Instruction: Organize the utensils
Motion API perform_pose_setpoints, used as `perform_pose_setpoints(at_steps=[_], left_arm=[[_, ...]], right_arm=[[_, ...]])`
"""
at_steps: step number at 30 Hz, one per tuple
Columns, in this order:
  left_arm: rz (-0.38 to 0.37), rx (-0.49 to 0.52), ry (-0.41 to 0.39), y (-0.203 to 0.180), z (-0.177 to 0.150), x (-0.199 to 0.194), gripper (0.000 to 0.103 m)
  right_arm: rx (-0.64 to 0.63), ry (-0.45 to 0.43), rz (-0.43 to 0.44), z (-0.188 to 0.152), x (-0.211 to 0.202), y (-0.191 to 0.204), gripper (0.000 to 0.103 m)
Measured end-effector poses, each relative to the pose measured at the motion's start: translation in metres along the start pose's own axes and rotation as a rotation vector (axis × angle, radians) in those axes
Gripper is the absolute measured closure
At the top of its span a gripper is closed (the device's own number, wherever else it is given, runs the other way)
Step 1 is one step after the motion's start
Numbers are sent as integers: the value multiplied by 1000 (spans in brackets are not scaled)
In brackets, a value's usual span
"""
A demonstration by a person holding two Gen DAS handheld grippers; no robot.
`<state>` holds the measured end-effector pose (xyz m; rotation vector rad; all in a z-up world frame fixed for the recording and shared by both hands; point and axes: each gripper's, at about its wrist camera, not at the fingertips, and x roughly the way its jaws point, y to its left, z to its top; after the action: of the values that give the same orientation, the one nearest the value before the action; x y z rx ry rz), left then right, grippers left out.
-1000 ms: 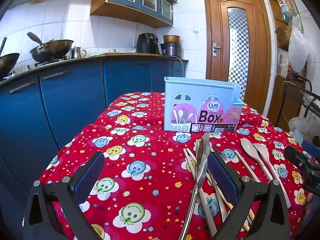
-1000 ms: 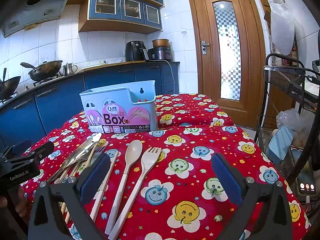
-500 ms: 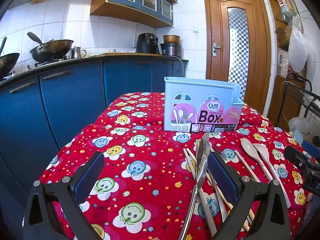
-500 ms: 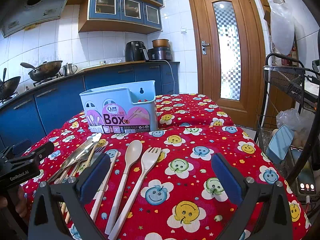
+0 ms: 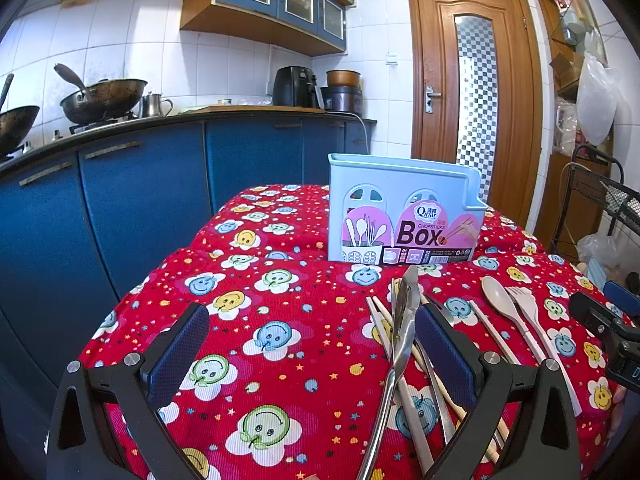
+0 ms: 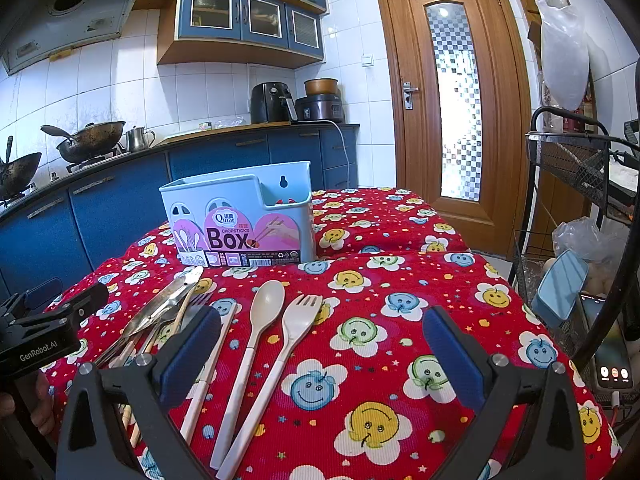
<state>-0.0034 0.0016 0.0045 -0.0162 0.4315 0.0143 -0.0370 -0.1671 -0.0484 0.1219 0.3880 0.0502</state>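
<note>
A light blue chopsticks box [image 5: 400, 208] [image 6: 240, 216] stands upright on the red smiley tablecloth [image 5: 280, 320]. In front of it lie metal tongs [image 5: 402, 328] [image 6: 160, 308], wooden chopsticks [image 5: 380, 320], a beige spoon [image 5: 500, 308] [image 6: 260, 320] and a beige fork [image 5: 528, 312] [image 6: 288, 340]. My left gripper [image 5: 312, 344] is open above the cloth, with the tongs inside its right finger. My right gripper [image 6: 320, 348] is open, with the spoon and fork handles lying between its fingers. Neither touches a utensil.
Blue kitchen cabinets [image 5: 140, 200] with woks on the counter run along the left. A wooden door [image 6: 452, 100] is behind the table. A wire rack [image 6: 580, 184] and a phone [image 6: 612, 360] stand at the right of the table.
</note>
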Motion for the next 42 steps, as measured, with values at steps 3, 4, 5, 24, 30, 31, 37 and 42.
perform_pose_setpoints(at_steps=[3, 4, 5, 24, 30, 31, 37, 42], left_arm=[[0, 0, 0, 0, 0, 0, 1], [0, 0, 0, 0, 0, 0, 1], [0, 0, 0, 0, 0, 0, 1], [0, 0, 0, 0, 0, 0, 1], [0, 0, 0, 0, 0, 0, 1], [0, 0, 0, 0, 0, 0, 1], [0, 0, 0, 0, 0, 0, 1], [4, 1, 7, -1, 0, 0, 1]], right_arm=[[0, 0, 0, 0, 0, 0, 0], [0, 0, 0, 0, 0, 0, 0], [0, 0, 0, 0, 0, 0, 0], [0, -1, 0, 0, 0, 0, 0], [1, -1, 1, 0, 0, 0, 0], [1, -1, 1, 0, 0, 0, 0], [1, -1, -1, -1, 1, 0, 0], [9, -6, -7, 1, -1, -1, 0]])
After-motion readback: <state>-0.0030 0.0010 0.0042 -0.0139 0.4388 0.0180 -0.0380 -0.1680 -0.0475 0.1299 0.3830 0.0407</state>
